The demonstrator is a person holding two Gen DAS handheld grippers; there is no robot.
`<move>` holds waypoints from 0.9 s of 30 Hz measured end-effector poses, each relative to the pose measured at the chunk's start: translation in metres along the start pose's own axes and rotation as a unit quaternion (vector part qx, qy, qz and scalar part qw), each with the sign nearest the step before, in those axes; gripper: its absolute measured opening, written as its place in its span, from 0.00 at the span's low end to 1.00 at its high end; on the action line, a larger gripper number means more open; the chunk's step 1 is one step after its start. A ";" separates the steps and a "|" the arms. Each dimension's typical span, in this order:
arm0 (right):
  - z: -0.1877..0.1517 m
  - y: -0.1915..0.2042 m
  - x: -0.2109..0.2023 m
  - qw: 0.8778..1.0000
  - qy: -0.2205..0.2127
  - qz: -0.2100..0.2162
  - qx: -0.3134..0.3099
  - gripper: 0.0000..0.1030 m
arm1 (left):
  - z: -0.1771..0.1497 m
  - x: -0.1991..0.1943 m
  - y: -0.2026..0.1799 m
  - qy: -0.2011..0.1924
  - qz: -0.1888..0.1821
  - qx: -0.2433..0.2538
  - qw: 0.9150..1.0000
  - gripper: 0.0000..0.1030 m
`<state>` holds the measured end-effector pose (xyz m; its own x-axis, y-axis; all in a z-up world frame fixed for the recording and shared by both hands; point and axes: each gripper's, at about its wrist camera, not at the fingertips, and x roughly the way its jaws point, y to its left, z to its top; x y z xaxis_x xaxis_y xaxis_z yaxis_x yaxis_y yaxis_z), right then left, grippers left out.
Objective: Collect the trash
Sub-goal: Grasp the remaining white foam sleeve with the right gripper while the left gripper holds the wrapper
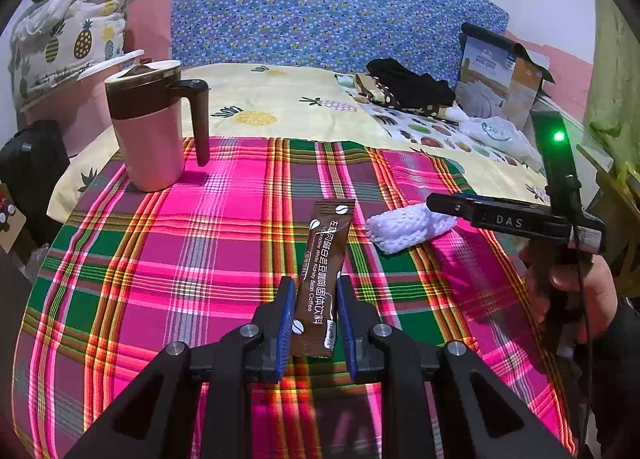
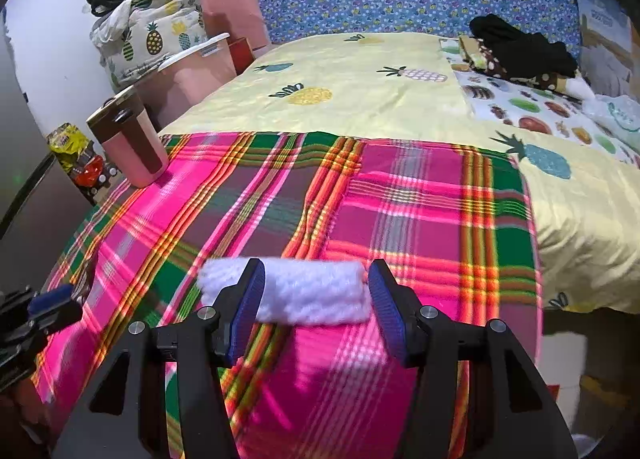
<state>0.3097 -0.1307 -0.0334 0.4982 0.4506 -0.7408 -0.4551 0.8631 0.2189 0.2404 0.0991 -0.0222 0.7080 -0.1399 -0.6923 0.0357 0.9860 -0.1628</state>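
Note:
A brown coffee sachet (image 1: pixel 326 259) stands up from the plaid blanket (image 1: pixel 160 259), its lower end pinched between the blue pads of my left gripper (image 1: pixel 314 284), which is shut on it. To its right lies a white crumpled tissue (image 1: pixel 404 228). My right gripper (image 1: pixel 437 205), held by a hand, hovers just over that tissue. In the right wrist view the tissue (image 2: pixel 316 293) lies crosswise between the wide-apart fingers of the right gripper (image 2: pixel 316 266); the left finger covers part of it and the pads do not squeeze it. The left gripper (image 2: pixel 52 301) shows at the left edge.
A pink mug with a brown lid (image 1: pixel 156 127) stands at the blanket's far left corner, also in the right wrist view (image 2: pixel 128 135). Behind is a yellow pineapple sheet (image 1: pixel 280 99), black clothes (image 1: pixel 408 83), a box (image 1: pixel 496 75) and a pink bin (image 2: pixel 192 71).

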 end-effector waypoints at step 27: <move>-0.031 0.074 0.004 0.991 0.051 0.031 -0.124 0.40 | -0.019 -0.016 0.035 0.009 0.023 -0.045 0.999 0.21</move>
<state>0.2555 -0.0716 -0.0400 0.3924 0.4648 -0.7937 -0.6556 0.7466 0.1130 0.2168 0.1344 -0.0301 0.6948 -0.0976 -0.7125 -0.0602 0.9794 -0.1929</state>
